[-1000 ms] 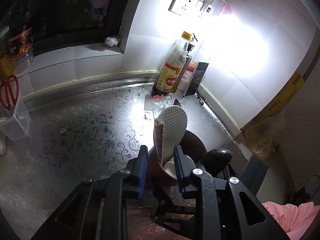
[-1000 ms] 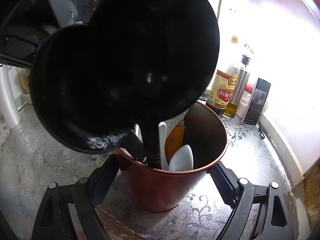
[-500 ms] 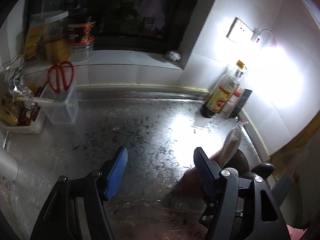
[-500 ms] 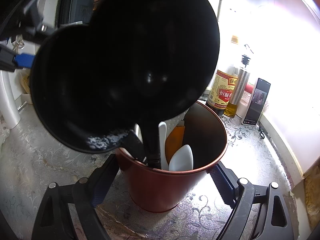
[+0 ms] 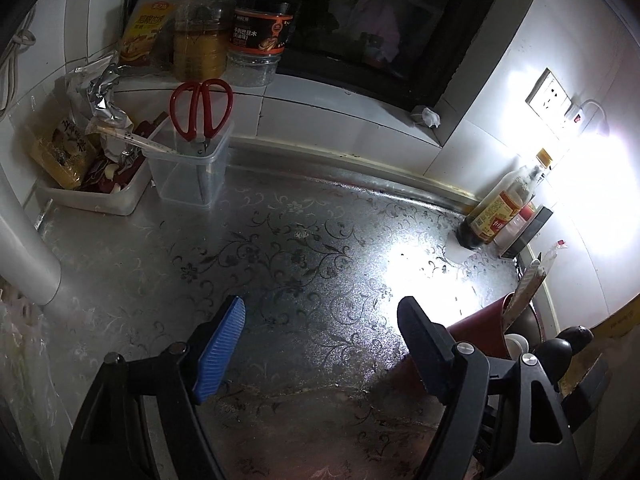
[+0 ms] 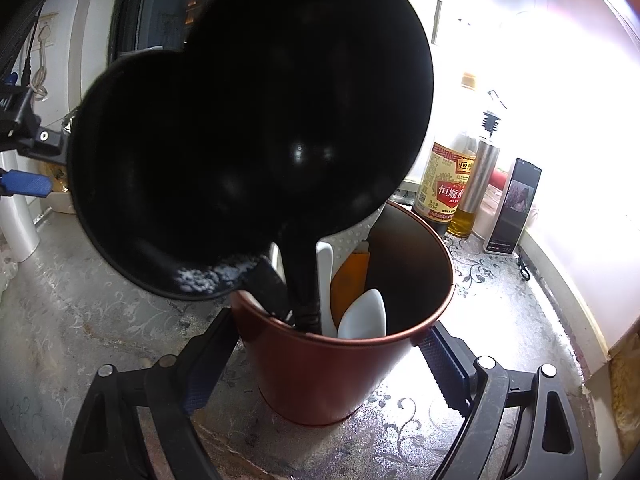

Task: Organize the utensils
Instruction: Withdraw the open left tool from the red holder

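My right gripper (image 6: 324,360) is shut on a red metal utensil cup (image 6: 332,376) standing on the counter, and its pads are still pressing in on both sides. Two black ladles (image 6: 248,140) stand in the cup with a dotted white rice paddle (image 6: 352,236), a white spoon (image 6: 362,316) and an orange utensil (image 6: 352,280). In the left wrist view the cup (image 5: 476,332) is at the lower right, with the paddle (image 5: 524,292) edge-on. Left of it, my left gripper (image 5: 320,312) hangs over bare counter, its jaws opening with nothing between them.
Red scissors (image 5: 200,108) stand in a clear plastic box (image 5: 188,176) at the back left, beside a white tray (image 5: 92,200) of packets. Jars (image 5: 200,36) line the window sill. A vinegar bottle (image 5: 500,208), an oil bottle (image 6: 476,184) and a phone (image 6: 516,204) stand by the right wall.
My left gripper let go of the white paddle in the cup, opened wide and swung left away from the cup. The right gripper and cup have not moved.
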Demonstrator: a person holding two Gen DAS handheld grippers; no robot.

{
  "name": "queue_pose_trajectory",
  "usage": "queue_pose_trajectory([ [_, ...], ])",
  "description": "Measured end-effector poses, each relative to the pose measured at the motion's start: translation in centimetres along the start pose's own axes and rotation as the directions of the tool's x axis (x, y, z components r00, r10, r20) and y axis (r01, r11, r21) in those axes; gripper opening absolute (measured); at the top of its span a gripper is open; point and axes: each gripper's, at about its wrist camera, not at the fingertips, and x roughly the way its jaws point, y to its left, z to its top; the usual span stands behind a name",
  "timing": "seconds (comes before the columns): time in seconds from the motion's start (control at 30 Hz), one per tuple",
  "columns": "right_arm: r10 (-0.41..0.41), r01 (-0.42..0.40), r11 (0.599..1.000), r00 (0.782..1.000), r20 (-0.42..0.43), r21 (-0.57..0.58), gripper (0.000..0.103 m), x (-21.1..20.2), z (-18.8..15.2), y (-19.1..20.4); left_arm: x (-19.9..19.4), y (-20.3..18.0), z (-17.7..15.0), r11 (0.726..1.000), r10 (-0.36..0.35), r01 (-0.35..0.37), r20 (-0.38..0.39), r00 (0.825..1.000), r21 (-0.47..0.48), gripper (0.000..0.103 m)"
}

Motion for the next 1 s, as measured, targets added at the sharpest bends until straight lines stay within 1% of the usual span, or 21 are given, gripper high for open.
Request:
queue_pose_trajectory([
  [0.13,-0.004,0.004,1.0,1.0,0.001,0.009,0.091,0.5,0.3,-0.4,-0.2,0.3,-0.2,1.0,0.006,-0.006,0.002,1.0,-0.008,0.079],
  [0.23,-0.011,0.011,1.0,1.0,0.02,0.008,0.091,0.9,0.7,-0.5,-0.4,0.7,-0.3,1.0,0.014,-0.014,0.005,1.0,-0.013,0.079],
  [0.4,-0.02,0.02,1.0,0.999,0.031,0.009,0.091,1.7,1.0,-0.8,-0.4,1.2,-0.8,0.999,0.029,-0.029,-0.007,1.0,-0.027,0.079],
  [0.67,0.001,-0.001,1.0,1.0,0.001,0.005,0.091,1.9,1.4,-0.9,0.3,1.7,-2.1,0.998,0.054,-0.055,-0.038,0.998,-0.031,0.08],
  [0.7,0.005,-0.005,1.0,1.0,-0.002,0.005,0.091,1.9,1.4,-0.9,0.4,1.8,-2.4,0.998,0.056,-0.057,-0.044,0.997,-0.033,0.08],
  [0.77,0.018,-0.018,1.0,1.0,-0.005,0.017,0.091,1.7,1.3,-1.1,0.8,1.8,-3.0,0.997,0.07,-0.072,-0.047,0.996,-0.036,0.085],
  [0.8,0.029,-0.029,0.999,1.0,-0.008,0.03,0.093,1.6,1.3,-1.3,1.0,1.8,-3.3,0.996,0.08,-0.081,-0.044,0.996,-0.038,0.091],
  [0.83,0.037,-0.036,0.999,0.999,-0.014,0.04,0.096,1.6,1.1,-1.4,1.2,1.8,-3.5,0.995,0.087,-0.088,-0.04,0.995,-0.038,0.092],
  [0.9,0.04,-0.039,0.998,0.999,-0.025,0.05,0.103,1.6,0.8,-1.6,1.6,1.8,-4.0,0.995,0.095,-0.096,-0.04,0.995,-0.034,0.093],
  [1.0,0.054,-0.053,0.997,0.998,-0.028,0.056,0.103,1.4,0.4,-1.6,2.2,1.7,-4.6,0.994,0.105,-0.106,-0.038,0.994,-0.017,0.093],
])
